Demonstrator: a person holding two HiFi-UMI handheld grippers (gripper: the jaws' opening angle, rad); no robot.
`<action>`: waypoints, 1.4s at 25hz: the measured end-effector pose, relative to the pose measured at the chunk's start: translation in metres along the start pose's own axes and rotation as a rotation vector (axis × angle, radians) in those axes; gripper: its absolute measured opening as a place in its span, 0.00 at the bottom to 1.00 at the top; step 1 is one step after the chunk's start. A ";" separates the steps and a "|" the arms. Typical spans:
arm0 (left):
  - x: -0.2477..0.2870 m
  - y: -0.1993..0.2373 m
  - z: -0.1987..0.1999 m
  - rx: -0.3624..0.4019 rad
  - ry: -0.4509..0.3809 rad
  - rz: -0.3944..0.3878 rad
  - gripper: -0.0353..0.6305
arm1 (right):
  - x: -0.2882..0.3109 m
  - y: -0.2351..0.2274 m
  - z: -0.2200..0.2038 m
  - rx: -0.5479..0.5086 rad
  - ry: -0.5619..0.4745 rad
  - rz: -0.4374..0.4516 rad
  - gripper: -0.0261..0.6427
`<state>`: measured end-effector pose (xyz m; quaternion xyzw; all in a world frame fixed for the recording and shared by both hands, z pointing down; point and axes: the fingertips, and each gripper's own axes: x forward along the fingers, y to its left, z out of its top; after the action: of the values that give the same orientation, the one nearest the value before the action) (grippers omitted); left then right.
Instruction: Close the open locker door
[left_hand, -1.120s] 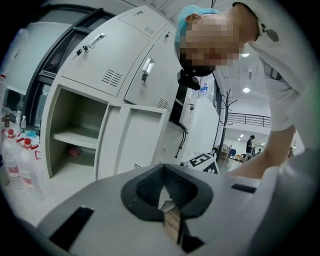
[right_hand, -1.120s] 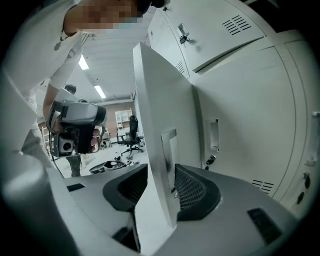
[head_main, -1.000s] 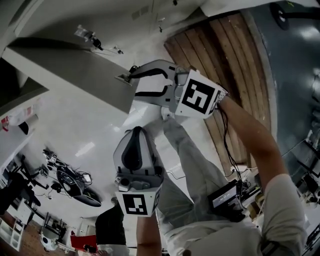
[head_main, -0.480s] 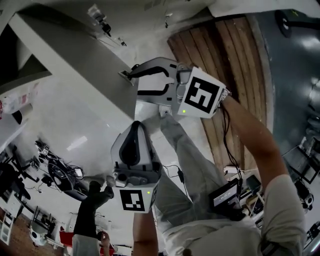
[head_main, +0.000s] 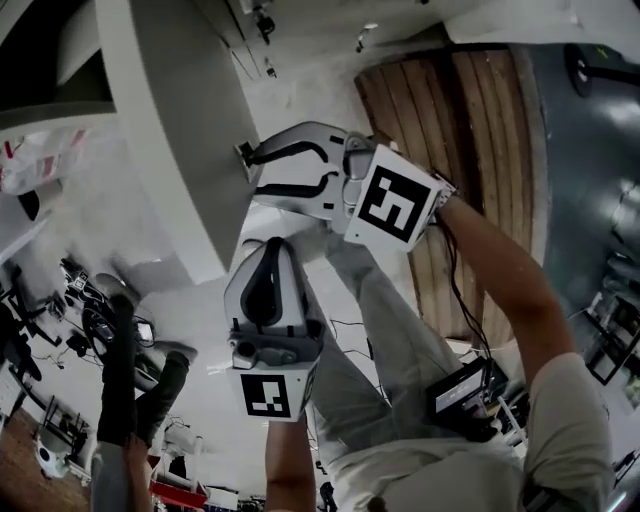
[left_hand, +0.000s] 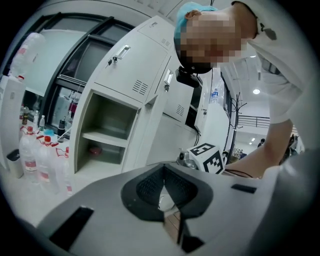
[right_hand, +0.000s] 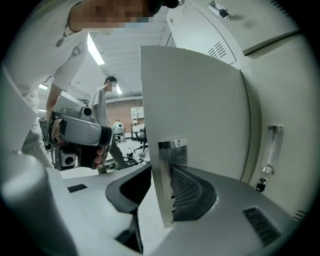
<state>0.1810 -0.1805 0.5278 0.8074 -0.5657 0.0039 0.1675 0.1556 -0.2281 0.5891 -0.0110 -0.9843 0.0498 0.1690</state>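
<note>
Nearest, low in the centre of the head view, the left gripper (left_hand: 163, 170) hangs idle. Its jaws are drawn together on nothing, and it takes no part in the work.

Just above it in that view, the right gripper (right_hand: 160, 172) has reached the free edge of the locker door (right_hand: 200, 100). Its jaws have just been closing, with that edge between them at the height of the metal plate (right_hand: 173, 146). In the right gripper view the right-hand pad lies against the door's face. The left-hand pad seems to stand just clear, so I judge the grip not yet clenched.

The door stands swung well out from the locker (left_hand: 145, 55). In the left gripper view its open compartment (left_hand: 107, 127) shows at centre left, with a shelf inside.

The step in hand is taking hold of the door. Next, the right jaws should finish closing on the edge, then carry it along the hinge's arc toward the frame. Near the end the inner jaw risks being trapped against the frame. It looks wiser to let go there and press the outer face home.
</note>
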 end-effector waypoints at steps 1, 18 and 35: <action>-0.005 0.006 0.000 -0.005 -0.006 0.009 0.06 | 0.008 0.002 0.003 -0.004 0.000 -0.001 0.23; -0.071 0.144 -0.007 -0.061 -0.050 0.093 0.06 | 0.144 -0.009 0.038 0.055 -0.042 -0.182 0.22; -0.086 0.233 0.026 -0.030 -0.052 0.003 0.06 | 0.220 -0.065 0.079 0.196 -0.115 -0.496 0.21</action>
<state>-0.0680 -0.1801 0.5488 0.8037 -0.5712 -0.0253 0.1648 -0.0783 -0.2917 0.5948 0.2497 -0.9554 0.1022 0.1203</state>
